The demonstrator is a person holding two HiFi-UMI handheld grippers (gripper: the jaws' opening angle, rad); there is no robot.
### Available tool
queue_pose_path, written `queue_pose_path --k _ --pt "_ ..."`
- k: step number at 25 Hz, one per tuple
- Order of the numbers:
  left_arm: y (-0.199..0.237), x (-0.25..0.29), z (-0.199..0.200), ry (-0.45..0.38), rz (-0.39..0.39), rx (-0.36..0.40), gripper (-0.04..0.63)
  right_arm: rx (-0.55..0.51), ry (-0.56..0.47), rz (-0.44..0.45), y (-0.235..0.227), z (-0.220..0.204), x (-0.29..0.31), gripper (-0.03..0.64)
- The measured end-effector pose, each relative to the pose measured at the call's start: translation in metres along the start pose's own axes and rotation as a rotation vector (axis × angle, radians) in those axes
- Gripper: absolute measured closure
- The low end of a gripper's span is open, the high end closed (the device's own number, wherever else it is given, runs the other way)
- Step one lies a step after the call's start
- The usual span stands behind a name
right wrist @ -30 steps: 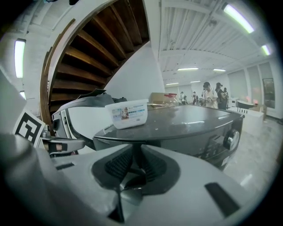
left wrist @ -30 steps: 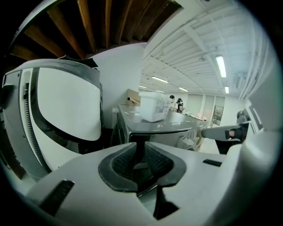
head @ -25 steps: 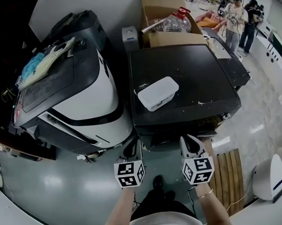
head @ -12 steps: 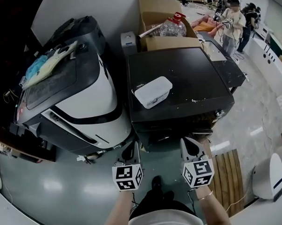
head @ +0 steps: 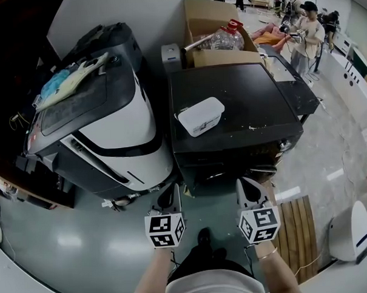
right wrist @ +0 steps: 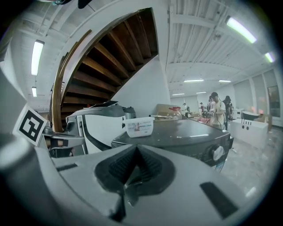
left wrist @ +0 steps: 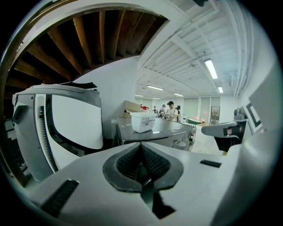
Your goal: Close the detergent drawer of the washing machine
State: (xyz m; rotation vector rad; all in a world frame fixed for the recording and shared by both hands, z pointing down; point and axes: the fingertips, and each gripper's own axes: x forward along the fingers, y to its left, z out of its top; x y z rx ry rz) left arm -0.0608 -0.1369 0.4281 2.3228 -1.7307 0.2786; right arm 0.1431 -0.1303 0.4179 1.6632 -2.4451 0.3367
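The detergent drawer belongs in the upper front band of the dark, black-topped washing machine (head: 235,89), on the side away from its round silver dial (right wrist: 216,152). From above that face is steeply foreshortened, and in both gripper views the claws' own bodies cover it, so I cannot tell how far the drawer stands out. I'd judge it a light, rigid plastic tray on short runners, with a smooth front. It should want a flat push square on the middle of its front panel, not a pinch, and pushed off-centre it may skew and jam. The left claw (head: 171,197) is clenched on nothing, pads meeting, and the right claw (head: 249,190) is likewise pressed together and empty. Both hang just in front of the washer's front edge, apart from it. A white rectangular plastic tub (head: 201,116) sits on the lid, and a large grey-and-white machine (head: 109,116) stands just beside the washer
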Motion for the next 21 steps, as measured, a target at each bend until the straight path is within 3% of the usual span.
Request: queue_pose_path --k 21 --pt "-0.003 -0.018 0.001 -0.016 0.001 -0.004 0.600 -0.011 -0.015 0.006 0.009 0.006 -0.015 0.615"
